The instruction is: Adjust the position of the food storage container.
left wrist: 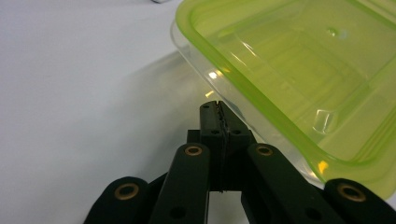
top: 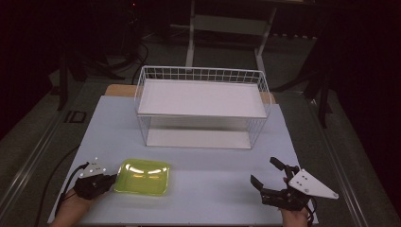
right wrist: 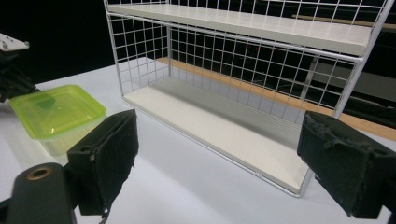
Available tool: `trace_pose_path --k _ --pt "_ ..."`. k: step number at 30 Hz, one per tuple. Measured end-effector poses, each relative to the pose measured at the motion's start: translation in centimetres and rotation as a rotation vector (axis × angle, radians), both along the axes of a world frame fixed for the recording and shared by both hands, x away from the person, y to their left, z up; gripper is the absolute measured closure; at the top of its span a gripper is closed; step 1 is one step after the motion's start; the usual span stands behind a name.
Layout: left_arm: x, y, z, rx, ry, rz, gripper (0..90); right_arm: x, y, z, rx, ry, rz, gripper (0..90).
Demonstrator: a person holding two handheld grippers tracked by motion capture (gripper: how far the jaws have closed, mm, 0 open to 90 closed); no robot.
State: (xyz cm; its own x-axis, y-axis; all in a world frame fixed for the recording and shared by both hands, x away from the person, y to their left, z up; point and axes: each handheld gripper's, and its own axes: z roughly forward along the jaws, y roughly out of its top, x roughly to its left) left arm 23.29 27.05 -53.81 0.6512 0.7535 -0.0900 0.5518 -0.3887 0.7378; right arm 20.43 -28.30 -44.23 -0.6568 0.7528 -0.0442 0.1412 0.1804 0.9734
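Green-lidded container [top: 143, 176] lies flat on the table [top: 213, 161], in front of the wire rack [top: 202, 106] and toward its left end, long axis running parallel to the rack's front. Left gripper [left wrist: 218, 109] has its jaws pressed together, tips touching the container's near-left edge. Right gripper [top: 268, 175], off the rack's right end, holds nothing, jaws wide apart.

A white wire rack [top: 202, 108] with two white shelves stands at the far middle of the pale table [top: 213, 189]; dark cables [top: 137, 56] trail across the grey floor beyond
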Motion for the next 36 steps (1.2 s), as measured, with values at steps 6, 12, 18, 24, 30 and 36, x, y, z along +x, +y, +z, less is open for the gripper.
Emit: trace_pose_path --k 6,12,18,24,30,36 --pt "0.4 -1.2 -0.1 0.008 0.025 -0.031 90.0 0.1 0.0 -0.1 -0.002 0.002 0.003 12.5" --pt "0.1 -0.4 0.4 0.001 0.013 -0.021 90.0 0.0 0.0 -0.1 -0.003 0.002 0.004 12.6" --pt "-0.4 0.2 1.1 -0.013 0.010 -0.023 90.0 0.0 0.1 -0.1 0.000 0.006 0.005 12.6" --pt "0.3 -0.5 0.2 -0.039 0.044 -0.041 90.0 0.0 0.1 0.0 0.003 0.006 0.005 12.6" --pt "0.8 -1.7 -0.1 -0.033 0.054 -0.067 90.0 0.1 -0.1 -0.1 0.008 0.013 0.002 12.6" --pt "1.4 -3.1 -0.1 -0.032 0.067 -0.097 90.0 0.0 -0.1 0.0 0.005 0.006 0.003 12.6"
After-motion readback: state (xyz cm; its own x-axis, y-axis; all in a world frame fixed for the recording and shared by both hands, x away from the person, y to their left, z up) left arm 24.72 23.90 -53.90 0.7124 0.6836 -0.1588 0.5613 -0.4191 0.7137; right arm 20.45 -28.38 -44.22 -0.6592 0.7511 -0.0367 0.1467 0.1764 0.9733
